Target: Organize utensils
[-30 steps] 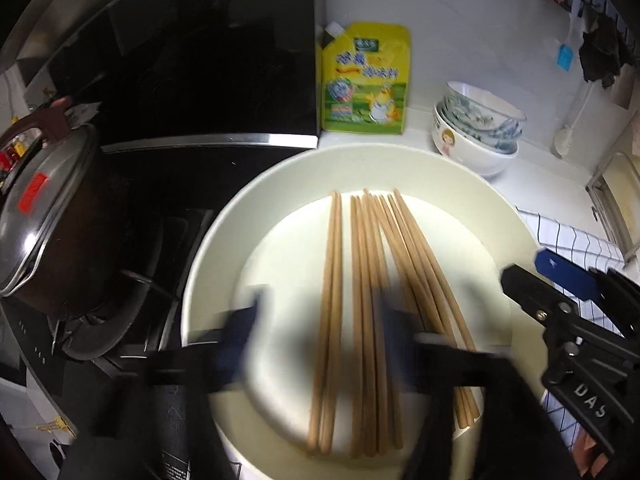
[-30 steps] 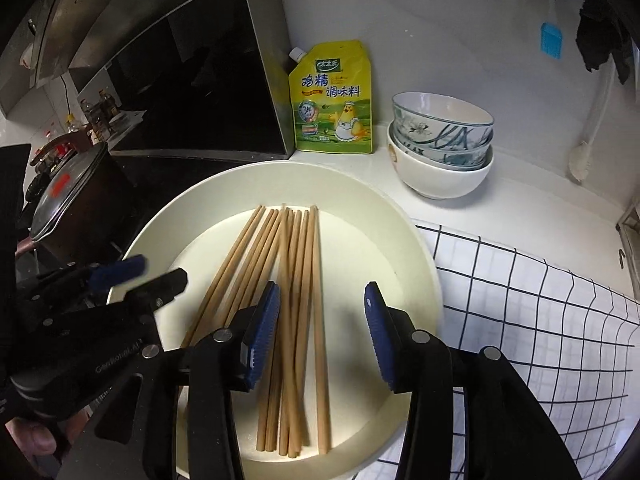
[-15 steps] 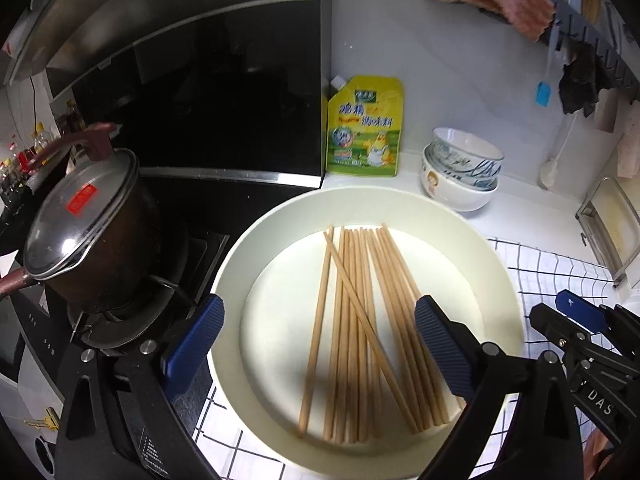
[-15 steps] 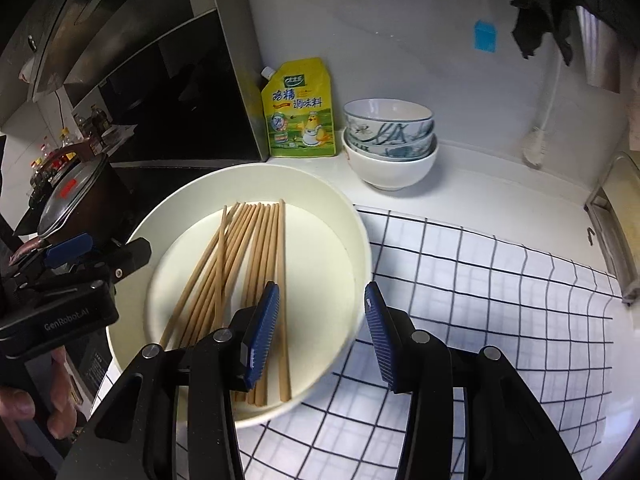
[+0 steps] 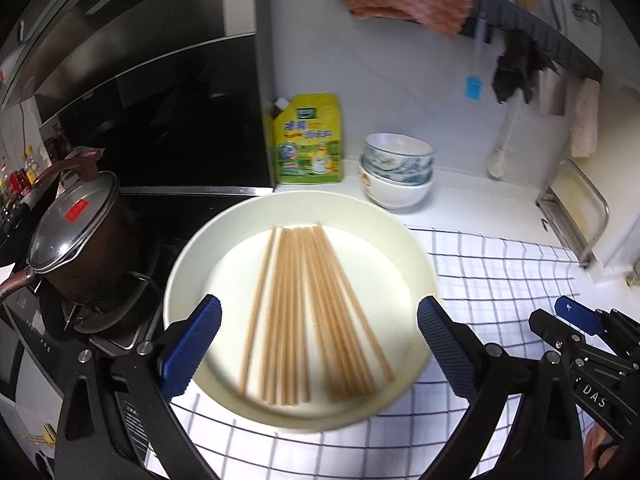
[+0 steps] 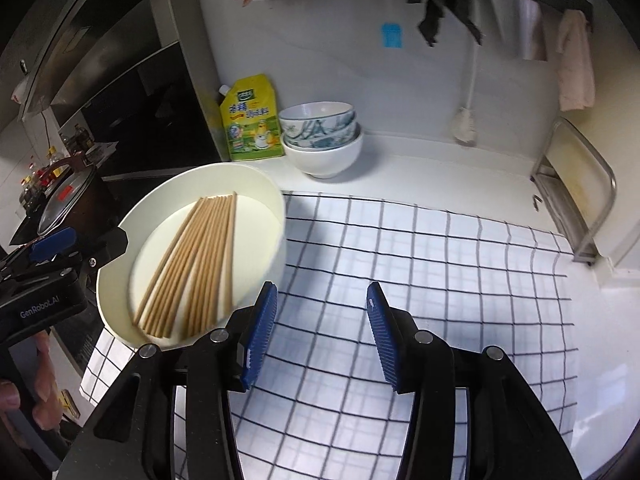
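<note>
Both our grippers, left (image 5: 318, 344) and right (image 6: 322, 336), hang with jaws wide apart, holding nothing. Chopsticks (image 5: 310, 312) lie in the white plate (image 5: 188, 264) on the checked cloth (image 6: 420, 280); we'd pinch one pair mid-length, squarely.

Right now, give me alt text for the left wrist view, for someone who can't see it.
A bundle of chopsticks lies in a white plate on a checked cloth, framed by the open left claw. A lidded pot sits left; stacked bowls and a yellow pouch stand behind.
</note>
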Action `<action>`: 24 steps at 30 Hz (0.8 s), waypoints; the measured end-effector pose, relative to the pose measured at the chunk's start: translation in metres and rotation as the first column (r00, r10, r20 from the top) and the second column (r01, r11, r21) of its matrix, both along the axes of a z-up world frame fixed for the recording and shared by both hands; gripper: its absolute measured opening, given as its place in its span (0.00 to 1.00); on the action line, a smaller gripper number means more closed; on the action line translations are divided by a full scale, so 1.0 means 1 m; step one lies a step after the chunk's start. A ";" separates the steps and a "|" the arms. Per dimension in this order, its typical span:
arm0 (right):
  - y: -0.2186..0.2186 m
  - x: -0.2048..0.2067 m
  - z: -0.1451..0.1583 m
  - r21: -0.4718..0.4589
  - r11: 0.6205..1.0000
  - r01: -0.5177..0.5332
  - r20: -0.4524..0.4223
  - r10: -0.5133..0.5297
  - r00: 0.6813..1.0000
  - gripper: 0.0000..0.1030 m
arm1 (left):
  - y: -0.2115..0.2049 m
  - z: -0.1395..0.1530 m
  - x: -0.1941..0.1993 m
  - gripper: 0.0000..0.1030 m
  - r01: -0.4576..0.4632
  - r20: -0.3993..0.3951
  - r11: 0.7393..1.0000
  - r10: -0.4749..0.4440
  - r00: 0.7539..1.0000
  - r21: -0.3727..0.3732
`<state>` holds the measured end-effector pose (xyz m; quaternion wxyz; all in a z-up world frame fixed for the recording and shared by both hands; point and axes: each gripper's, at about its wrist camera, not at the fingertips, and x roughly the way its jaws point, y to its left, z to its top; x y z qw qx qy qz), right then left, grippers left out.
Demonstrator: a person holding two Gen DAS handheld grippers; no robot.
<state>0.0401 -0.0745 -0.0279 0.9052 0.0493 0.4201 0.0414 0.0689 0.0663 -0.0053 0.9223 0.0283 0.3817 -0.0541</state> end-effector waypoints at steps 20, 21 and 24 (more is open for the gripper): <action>-0.025 -0.042 0.024 0.028 1.000 -0.006 0.003 0.006 1.000 0.44 | -0.037 0.025 -0.037 0.94 -0.037 -0.067 0.999 0.038 0.997 0.023; -0.019 -0.041 0.026 0.030 0.999 -0.025 0.005 0.024 1.000 0.44 | -0.033 0.027 -0.038 0.94 -0.052 -0.073 0.998 0.054 0.996 0.027; -0.002 -0.036 0.031 0.039 0.996 -0.075 0.011 0.074 0.997 0.44 | -0.022 0.030 -0.041 0.94 -0.090 -0.088 0.995 0.093 0.992 0.031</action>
